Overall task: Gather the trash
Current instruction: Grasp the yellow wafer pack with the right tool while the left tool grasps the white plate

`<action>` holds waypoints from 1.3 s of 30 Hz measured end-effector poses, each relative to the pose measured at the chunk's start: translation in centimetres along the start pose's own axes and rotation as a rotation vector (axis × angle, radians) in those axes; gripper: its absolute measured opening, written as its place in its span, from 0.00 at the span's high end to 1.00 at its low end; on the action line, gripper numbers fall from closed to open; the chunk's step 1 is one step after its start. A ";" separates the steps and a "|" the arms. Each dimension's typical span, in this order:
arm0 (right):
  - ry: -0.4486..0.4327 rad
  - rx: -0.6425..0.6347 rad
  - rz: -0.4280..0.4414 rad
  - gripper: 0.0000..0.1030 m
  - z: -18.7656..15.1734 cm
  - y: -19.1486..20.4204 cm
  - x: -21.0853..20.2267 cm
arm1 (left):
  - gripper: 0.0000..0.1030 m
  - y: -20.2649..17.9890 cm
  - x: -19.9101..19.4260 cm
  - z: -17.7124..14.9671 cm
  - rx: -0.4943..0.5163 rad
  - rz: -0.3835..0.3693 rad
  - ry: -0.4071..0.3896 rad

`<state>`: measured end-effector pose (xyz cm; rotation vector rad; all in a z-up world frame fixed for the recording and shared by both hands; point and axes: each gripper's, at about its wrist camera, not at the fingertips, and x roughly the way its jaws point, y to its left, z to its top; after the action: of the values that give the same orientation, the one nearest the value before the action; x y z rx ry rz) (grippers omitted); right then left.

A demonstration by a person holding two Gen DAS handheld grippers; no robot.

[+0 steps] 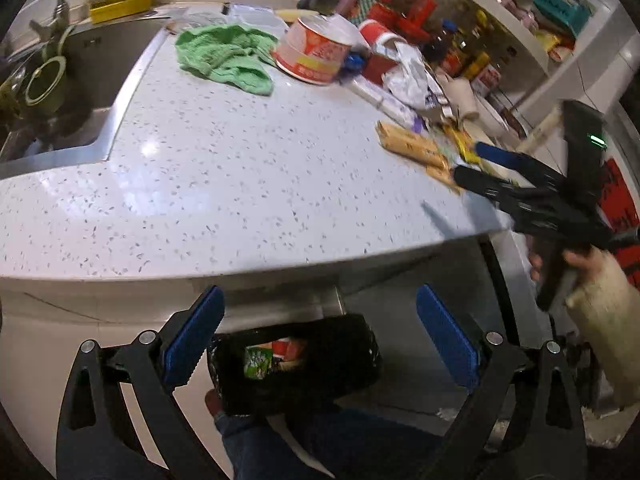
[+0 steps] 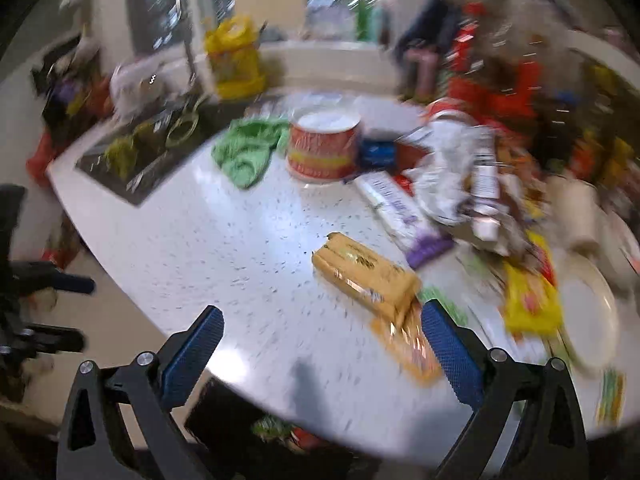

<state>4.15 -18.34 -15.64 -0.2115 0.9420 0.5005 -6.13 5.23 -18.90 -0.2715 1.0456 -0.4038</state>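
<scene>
My left gripper (image 1: 320, 328) is open and empty, held below the counter's front edge above a black-lined trash bin (image 1: 296, 364) with wrappers inside. My right gripper (image 2: 322, 344) is open and empty over the counter, close to a golden-yellow snack package (image 2: 366, 276); it also shows in the left wrist view (image 1: 476, 164) at the counter's right edge beside that package (image 1: 412, 146). Further back lie a red-and-white paper tub (image 1: 316, 50), a crumpled white wrapper (image 2: 448, 168), a purple-white box (image 2: 400, 212) and yellow wrappers (image 2: 528, 300).
A green cloth (image 1: 228, 56) lies near the sink (image 1: 52, 92) at the left. A yellow bag (image 2: 234, 60) stands behind the sink. Bottles and red boxes (image 1: 408, 12) crowd the back right. A white plate (image 2: 592, 320) sits at the right. My leg (image 1: 280, 440) is beside the bin.
</scene>
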 end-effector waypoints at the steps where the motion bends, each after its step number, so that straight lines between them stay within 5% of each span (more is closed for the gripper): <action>1: 0.028 -0.023 0.014 0.05 0.7 -0.6 1.2 | 0.09 0.0 0.0 -0.1 -0.015 -0.003 -0.005; 10: 0.205 -0.093 0.094 0.08 2.6 -2.8 7.4 | 0.09 1.1 -1.2 -1.6 -0.116 0.020 -0.011; 13: 0.197 -0.120 0.089 0.09 2.2 -2.7 7.7 | 0.09 1.5 -1.4 -1.7 -0.139 0.032 -0.019; 15: 0.167 -0.114 0.091 0.17 2.0 -3.0 7.5 | 0.09 1.8 -1.3 -1.6 -0.155 0.033 -0.021; 18: 0.139 -0.084 0.086 0.46 2.0 -4.1 6.8 | 0.09 2.0 -1.1 -1.5 -0.174 0.023 -0.016; 20: 0.141 -0.003 0.160 0.55 2.1 -5.3 6.5 | 0.09 1.9 -0.9 -1.3 -0.170 0.019 -0.015; 28: 0.109 0.063 0.164 0.63 1.1 -4.7 4.7 | 0.09 1.1 0.0 0.1 -0.128 0.011 -0.009; 35: -0.049 0.148 0.176 0.63 2.1 -3.8 -0.7 | 0.09 0.3 1.6 6.5 -0.046 0.035 -0.063; 39: -0.125 0.208 0.153 0.63 1.0 -4.4 -5.0 | 0.09 -1.9 5.0 13.6 0.118 0.115 -0.093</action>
<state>4.65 -23.38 -11.11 0.0794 0.8849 0.5464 7.60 1.64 -15.52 -0.1226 0.9380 -0.3445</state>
